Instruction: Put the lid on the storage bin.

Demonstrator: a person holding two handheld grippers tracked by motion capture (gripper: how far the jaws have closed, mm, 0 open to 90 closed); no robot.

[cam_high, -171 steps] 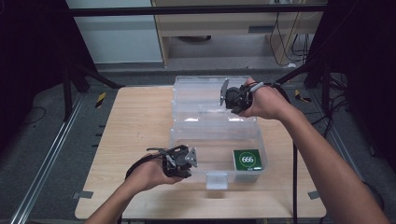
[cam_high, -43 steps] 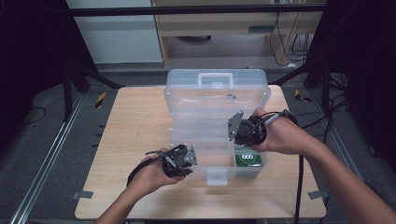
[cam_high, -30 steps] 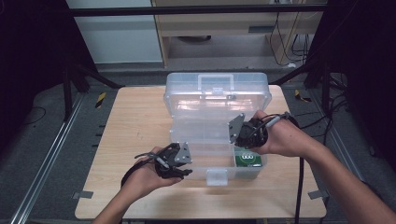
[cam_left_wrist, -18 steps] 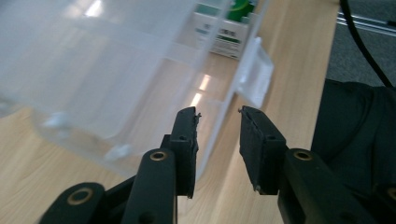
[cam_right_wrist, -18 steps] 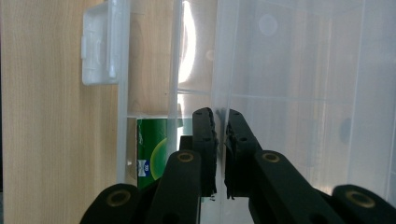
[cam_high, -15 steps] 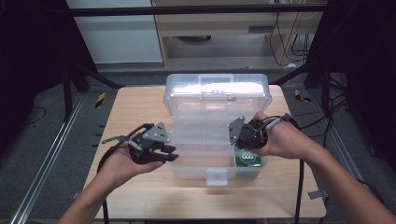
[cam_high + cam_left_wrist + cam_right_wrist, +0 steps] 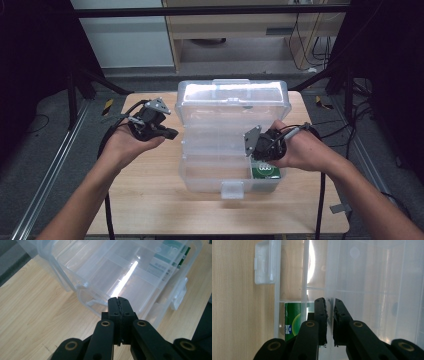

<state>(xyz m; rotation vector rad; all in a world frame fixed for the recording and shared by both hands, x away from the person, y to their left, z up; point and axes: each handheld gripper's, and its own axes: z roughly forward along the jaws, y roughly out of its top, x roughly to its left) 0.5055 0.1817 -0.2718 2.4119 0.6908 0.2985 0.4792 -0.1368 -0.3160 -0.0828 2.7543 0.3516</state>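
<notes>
**Clear box half closed, lid pinched by right gripper**

Right gripper (image 7: 261, 146) at the lid (image 7: 232, 102) of the clear plastic box (image 7: 215, 175); jaws nearly together, clamped on the lid's thin front edge, the wall running up between them in the right gripper view; lid (image 7: 372, 277) spreading ahead and to the right of those jaws, tilted over the base; green packet (image 7: 293, 320) just left of the jaws, low in the box's corner compartment; white latch (image 7: 263, 263) farther ahead and to the left, on the front wall, over the wooden table (image 7: 234, 302).

Left gripper (image 7: 165, 132) off the box's left side, jaws pressed fully together, holding nothing; box (image 7: 120, 277) directly ahead of the closed tips, very near, contact impossible to tell; latch (image 7: 180, 295) ahead and to the right of them; green packet (image 7: 186, 251) far ahead and right, behind the clear wall.
</notes>
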